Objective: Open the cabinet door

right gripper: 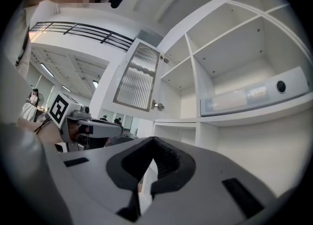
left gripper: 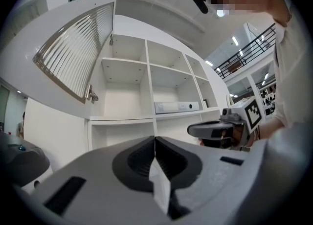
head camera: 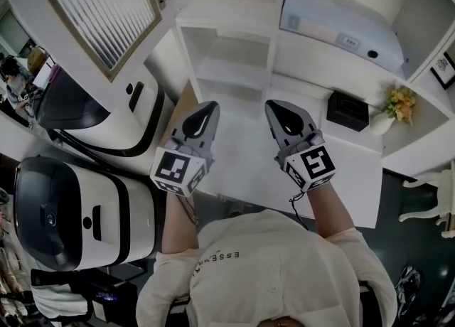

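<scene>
Door (head camera: pixel 99 13) is swung wide, so task is judged done. L claw (head camera: pixel 210 109) & R claw (head camera: pixel 274 106) are held clear, pressed together, empty.

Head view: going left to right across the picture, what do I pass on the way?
cabinet door, swung open → left gripper → right gripper → black box → flowers

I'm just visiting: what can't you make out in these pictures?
Door: cut off by the head view's top and left edges.
Device label: print too small, head view.
Lower shelf: left gripper view, partly hidden behind the left hand-held gripper.
Black box: head view, too dark and small to identify.
</scene>
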Motion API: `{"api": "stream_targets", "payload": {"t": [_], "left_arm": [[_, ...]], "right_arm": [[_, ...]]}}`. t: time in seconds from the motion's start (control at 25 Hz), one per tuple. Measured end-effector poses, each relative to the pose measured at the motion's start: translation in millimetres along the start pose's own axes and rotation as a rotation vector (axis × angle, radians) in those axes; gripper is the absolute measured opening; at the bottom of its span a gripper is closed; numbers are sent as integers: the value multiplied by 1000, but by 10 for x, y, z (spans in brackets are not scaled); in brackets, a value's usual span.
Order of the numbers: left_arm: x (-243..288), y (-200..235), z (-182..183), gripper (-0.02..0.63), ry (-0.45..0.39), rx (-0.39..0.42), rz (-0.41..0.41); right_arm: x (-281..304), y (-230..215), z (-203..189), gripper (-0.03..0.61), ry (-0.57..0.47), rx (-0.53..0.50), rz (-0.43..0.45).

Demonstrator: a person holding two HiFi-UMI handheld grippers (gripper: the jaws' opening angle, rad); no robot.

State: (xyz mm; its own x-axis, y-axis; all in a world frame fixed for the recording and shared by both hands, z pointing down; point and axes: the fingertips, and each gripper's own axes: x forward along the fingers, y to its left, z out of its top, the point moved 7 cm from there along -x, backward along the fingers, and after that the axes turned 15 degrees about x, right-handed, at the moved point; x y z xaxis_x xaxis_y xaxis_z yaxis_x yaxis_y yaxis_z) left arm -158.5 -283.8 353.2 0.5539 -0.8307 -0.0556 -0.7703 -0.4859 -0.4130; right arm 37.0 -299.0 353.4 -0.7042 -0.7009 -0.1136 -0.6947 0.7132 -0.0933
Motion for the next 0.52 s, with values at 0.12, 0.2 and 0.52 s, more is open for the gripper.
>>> {"api": "stream_targets", "payload": {"t": [0.12, 0.2, 0.52], "left_arm": [[4, 27, -20, 5, 9, -4, 7], [12, 32, -43, 3, 18, -7, 3], [23, 83, -63, 5, 20, -2, 12]], "right_arm": [[19, 2, -11, 14, 1, -2, -4], [36, 8, -20, 14, 1, -1, -5], [94, -4, -64, 14, -1, 10, -11]]}}
